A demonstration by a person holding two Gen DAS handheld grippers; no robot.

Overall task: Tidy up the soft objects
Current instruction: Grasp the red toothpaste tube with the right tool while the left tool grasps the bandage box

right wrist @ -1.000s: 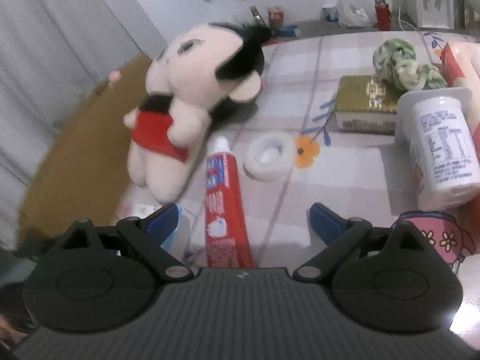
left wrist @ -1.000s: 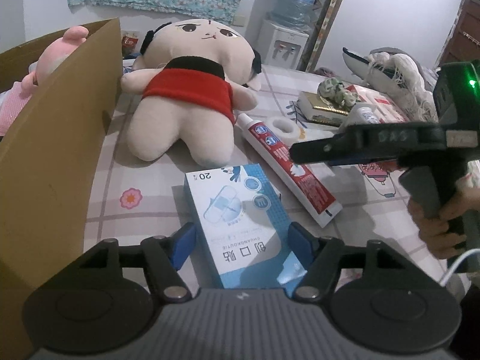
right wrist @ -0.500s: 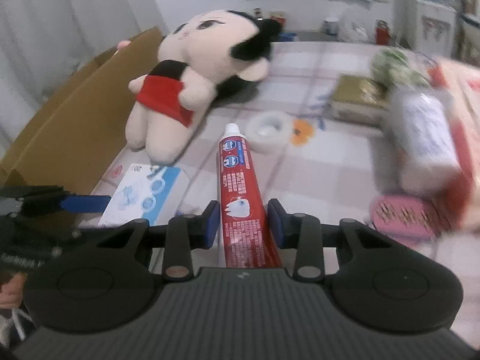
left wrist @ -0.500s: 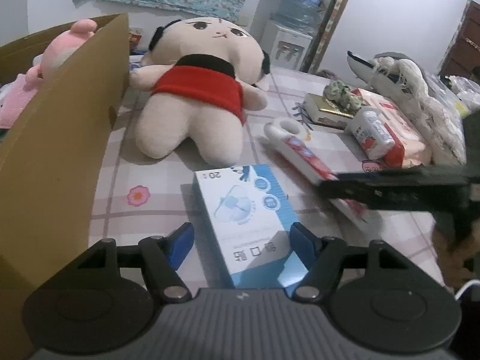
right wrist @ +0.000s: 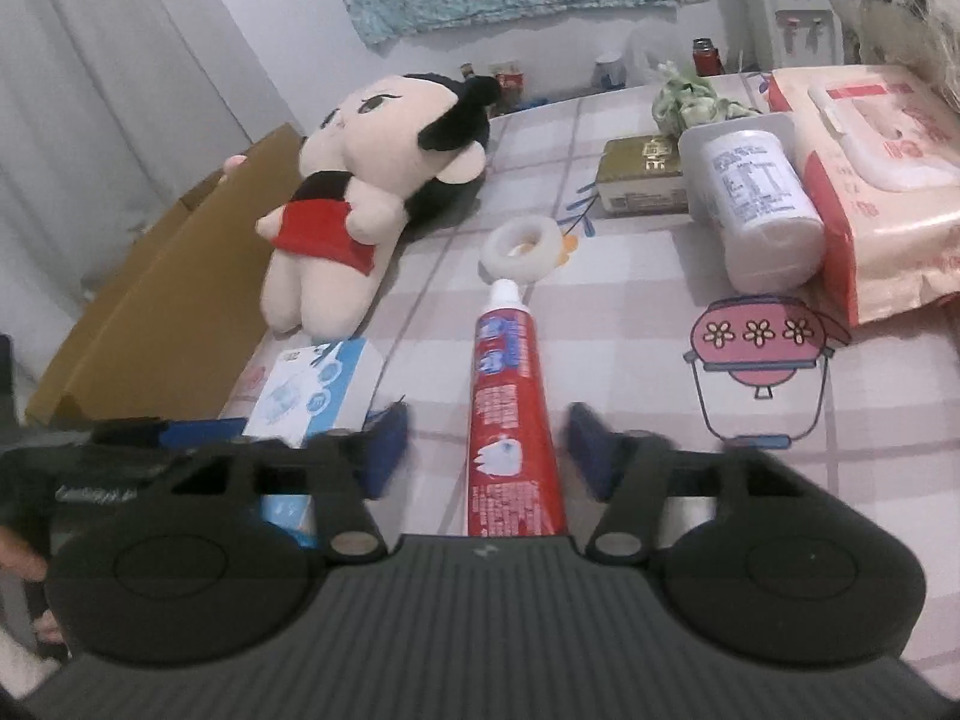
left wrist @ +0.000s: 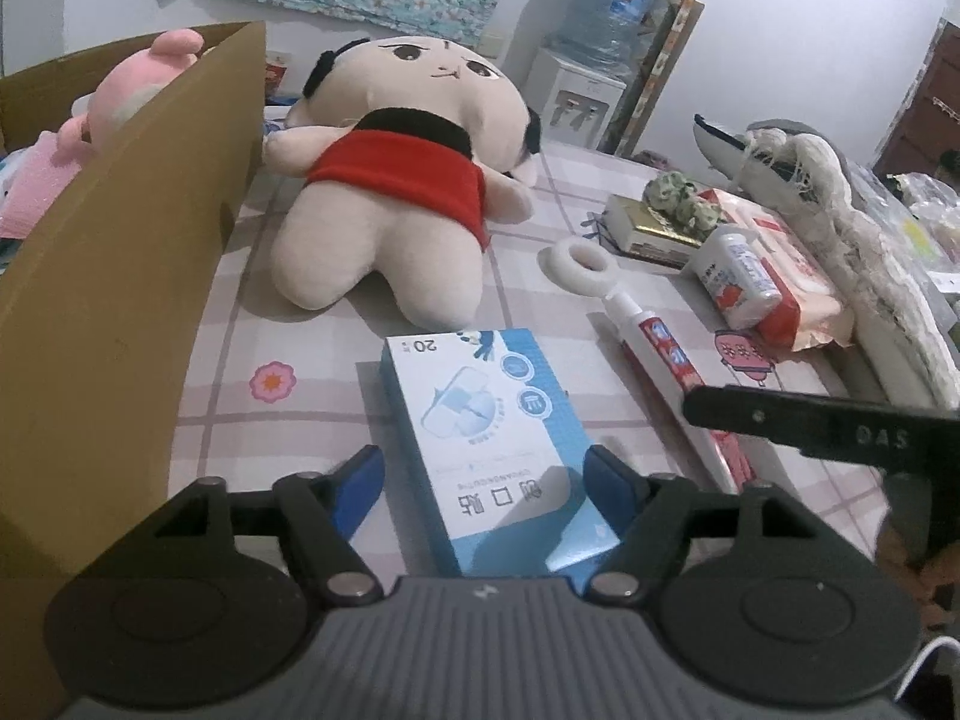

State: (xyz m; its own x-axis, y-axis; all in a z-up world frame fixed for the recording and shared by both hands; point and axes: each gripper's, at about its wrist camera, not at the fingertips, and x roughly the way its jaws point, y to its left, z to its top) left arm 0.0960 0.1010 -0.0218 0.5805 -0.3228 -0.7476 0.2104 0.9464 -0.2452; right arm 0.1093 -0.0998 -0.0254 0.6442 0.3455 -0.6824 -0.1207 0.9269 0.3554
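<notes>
A cream plush doll in a red dress [left wrist: 396, 180] lies on the checked tablecloth next to a cardboard box [left wrist: 120, 252]; it also shows in the right wrist view [right wrist: 354, 204]. A pink plush [left wrist: 120, 96] sits inside the box. My left gripper [left wrist: 483, 474] is open, its fingers on either side of a blue plaster box [left wrist: 492, 432]. My right gripper [right wrist: 486, 444] is open, its fingers apart on either side of a red toothpaste tube [right wrist: 510, 420], not touching it. The right gripper's finger [left wrist: 810, 420] shows in the left wrist view.
A white tape roll [right wrist: 525, 243], a gold box [right wrist: 642, 174] with a green knitted item [right wrist: 690, 99], a white jar [right wrist: 762, 204] and a wet-wipes pack [right wrist: 870, 180] lie on the right. A water dispenser [left wrist: 588, 60] stands behind the table.
My right gripper was shut on the toothpaste tube half a second ago and has now opened; the tube lies flat. My left gripper stays open around the blue box.
</notes>
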